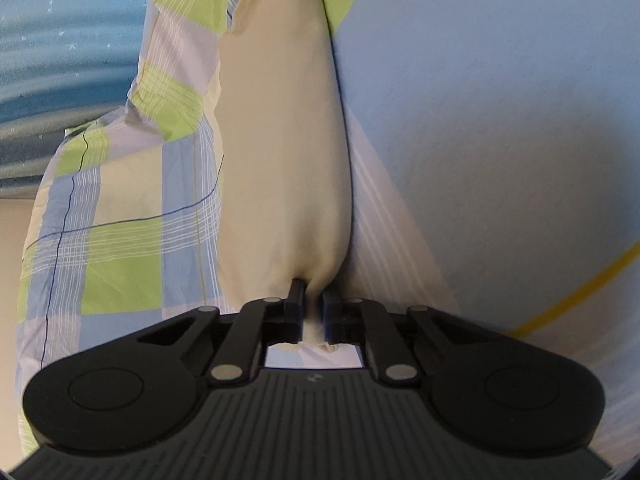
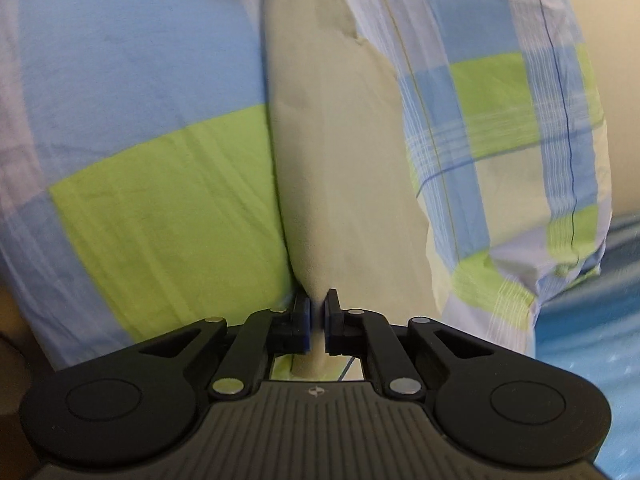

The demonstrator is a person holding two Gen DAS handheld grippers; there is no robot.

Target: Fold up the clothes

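Both tools clenched on the checked cloth (image 1: 120,208): left tool (image 1: 313,300), right tool (image 2: 318,312). Light, limp cotton, sagging at nine o'clock; grip edges, keep taut.

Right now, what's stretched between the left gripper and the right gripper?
A cream cloth spans between them, pinched by the left gripper and the right gripper; checked fabric lies behind. Both wrist views show it.

Blue star-print surface (image 1: 60,40) under checked cloth (image 1: 120,208); bed or worktop, cannot tell. Cloth's lower edge meets it.
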